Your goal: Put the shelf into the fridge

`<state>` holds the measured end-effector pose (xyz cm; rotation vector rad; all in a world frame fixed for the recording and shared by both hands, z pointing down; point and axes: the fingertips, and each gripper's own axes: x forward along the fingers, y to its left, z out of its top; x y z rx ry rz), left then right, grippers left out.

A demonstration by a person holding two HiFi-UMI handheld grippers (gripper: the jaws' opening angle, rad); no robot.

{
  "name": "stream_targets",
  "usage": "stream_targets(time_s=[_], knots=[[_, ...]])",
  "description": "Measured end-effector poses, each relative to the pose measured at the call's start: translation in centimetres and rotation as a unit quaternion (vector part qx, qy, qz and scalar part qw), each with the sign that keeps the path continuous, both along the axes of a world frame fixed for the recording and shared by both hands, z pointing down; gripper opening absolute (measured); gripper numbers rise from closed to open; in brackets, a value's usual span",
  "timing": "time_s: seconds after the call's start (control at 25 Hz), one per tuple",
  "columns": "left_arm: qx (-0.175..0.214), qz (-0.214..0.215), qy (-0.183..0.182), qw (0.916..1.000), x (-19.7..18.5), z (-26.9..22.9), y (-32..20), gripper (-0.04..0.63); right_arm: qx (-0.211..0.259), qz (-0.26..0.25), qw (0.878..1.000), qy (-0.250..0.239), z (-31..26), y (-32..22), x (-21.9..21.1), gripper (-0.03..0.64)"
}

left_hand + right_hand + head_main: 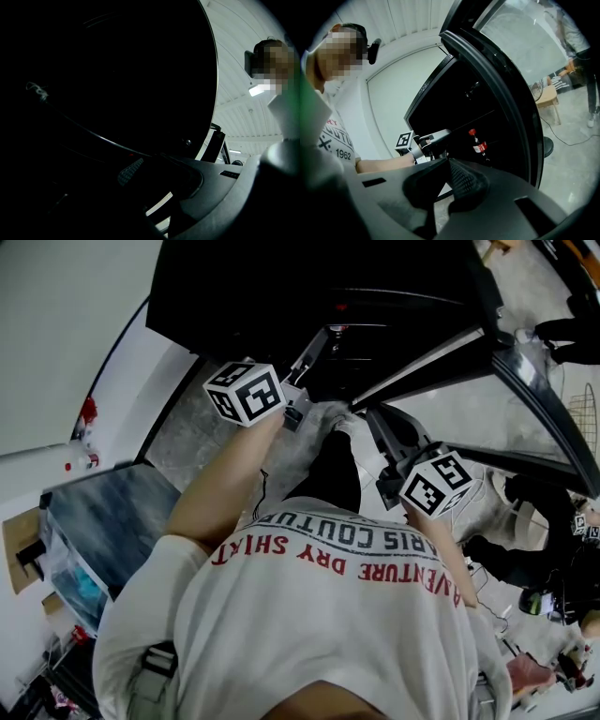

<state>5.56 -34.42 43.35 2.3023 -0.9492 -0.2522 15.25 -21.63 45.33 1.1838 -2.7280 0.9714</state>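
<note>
From above, head view: looks down past a white printed shirt (328,615) at the black fridge (309,287), with its glass door (539,404) standing open to the right; finds the left tool (298,415) and right tool (367,427) low at the open front, near each other, with the shelf (328,416) as a pale edge between their tips; cannot make out the rest of it.

Left gripper view: mostly dark against the fridge (117,70); shows the left tool (154,190) closed almost fully on a thin bright strip of shelf (159,204).

Right gripper view: shows the right tool (444,185) pinched nearly together on the shelf (443,189), a sliver of white between the pads; catches the left tool (425,149) just beyond, at the fridge (454,103) mouth; red-capped bottle (478,145) upright inside; door (501,84) frame arching overhead.
</note>
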Motion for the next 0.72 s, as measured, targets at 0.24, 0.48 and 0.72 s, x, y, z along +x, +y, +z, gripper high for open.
stream_targets(time_s=[0.24, 0.48, 0.72], knots=[[0.002, 0.001, -0.004, 1.0000, 0.0, 0.1, -0.3, 0.115, 0.003, -0.001, 1.000, 0.000, -0.4, 0.0, -0.1, 0.025], [0.006, 0.004, -0.008, 0.9999, 0.0, 0.1, -0.2, 0.117, 0.006, 0.000, 1.000, -0.003, -0.9, -0.1, 0.3, 0.025], [0.002, 0.031, -0.042, 0.9986, 0.4, 0.2, 1.9, 0.144, 0.026, -0.006, 1.000, 0.000, -2.8, -0.1, 0.3, 0.025]])
